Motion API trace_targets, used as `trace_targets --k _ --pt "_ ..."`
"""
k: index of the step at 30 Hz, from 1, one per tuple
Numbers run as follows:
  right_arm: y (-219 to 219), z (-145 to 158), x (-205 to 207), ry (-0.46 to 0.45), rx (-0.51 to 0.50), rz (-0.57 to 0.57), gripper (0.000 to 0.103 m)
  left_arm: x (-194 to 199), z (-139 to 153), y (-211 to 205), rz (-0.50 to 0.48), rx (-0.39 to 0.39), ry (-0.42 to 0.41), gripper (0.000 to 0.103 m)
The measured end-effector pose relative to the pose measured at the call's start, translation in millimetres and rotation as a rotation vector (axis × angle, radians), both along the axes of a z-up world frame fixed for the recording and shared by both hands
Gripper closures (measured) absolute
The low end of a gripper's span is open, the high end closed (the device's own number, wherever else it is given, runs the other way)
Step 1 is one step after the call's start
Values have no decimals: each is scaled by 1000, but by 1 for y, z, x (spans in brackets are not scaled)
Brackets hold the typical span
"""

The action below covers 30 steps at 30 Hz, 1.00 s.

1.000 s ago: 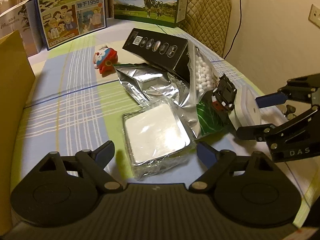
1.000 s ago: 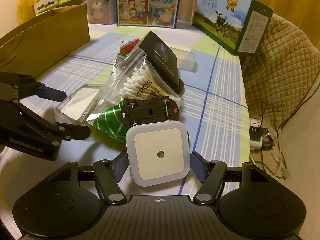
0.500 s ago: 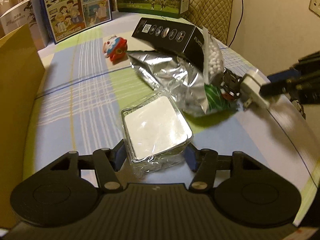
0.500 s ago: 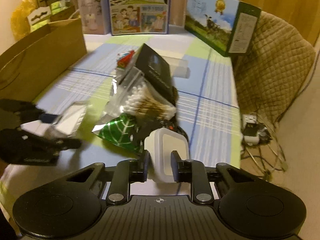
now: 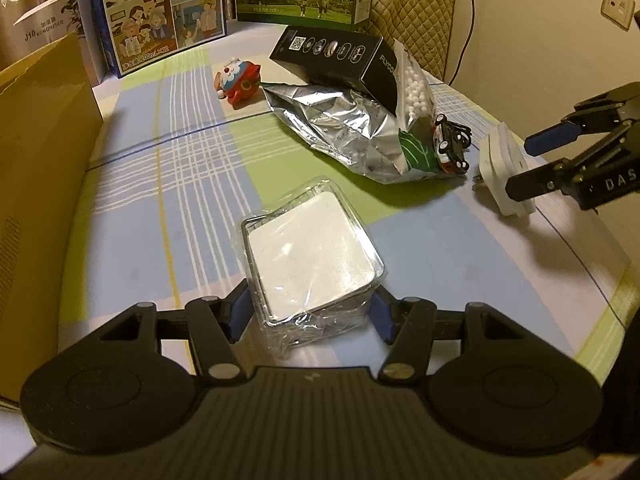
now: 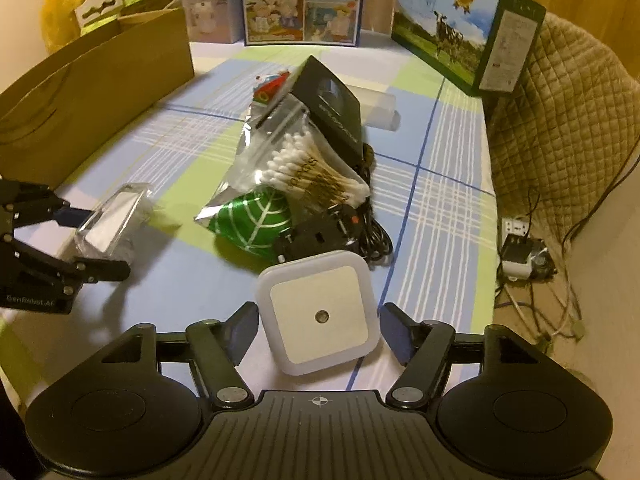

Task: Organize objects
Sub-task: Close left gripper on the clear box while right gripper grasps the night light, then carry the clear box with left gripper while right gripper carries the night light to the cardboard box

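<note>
Home: checked tablecloth (image 6: 448,168), milk cartons (image 6: 464,32), quilted chair (image 6: 568,120), wall sockets (image 5: 618,6).

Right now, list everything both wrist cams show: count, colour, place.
pad box: 1, clear with white contents, near table edge
night light: 1, white, near edge
foil bag: 1, silver and green, centre
swab bag: 1, clear, on the foil bag
black box: 1, leaning on the pile
toy car: 1, black and red, beside the foil bag
toy figure: 1, red and blue, behind the pile
milk cases: 2, blue and green, far edge
cardboard box: 1, brown, left
left gripper: black, shut on pad box
right gripper: black, open around night light
</note>
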State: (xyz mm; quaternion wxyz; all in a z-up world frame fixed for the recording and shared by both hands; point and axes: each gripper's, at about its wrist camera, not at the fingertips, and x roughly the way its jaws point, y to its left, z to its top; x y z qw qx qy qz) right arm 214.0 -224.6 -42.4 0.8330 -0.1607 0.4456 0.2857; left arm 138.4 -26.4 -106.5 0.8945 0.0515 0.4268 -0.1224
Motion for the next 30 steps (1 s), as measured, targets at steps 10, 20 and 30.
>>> trace_targets --k 10,20,30 --pt "7 -20 16 66 -4 25 41 4 -8 -2 29 9 -20 26" --pt "11 8 0 22 12 -14 41 -3 1 3 45 -1 -23 47" --pt "37 53 -39 -34 68 3 41 -32 48 18 68 -39 -81 47"
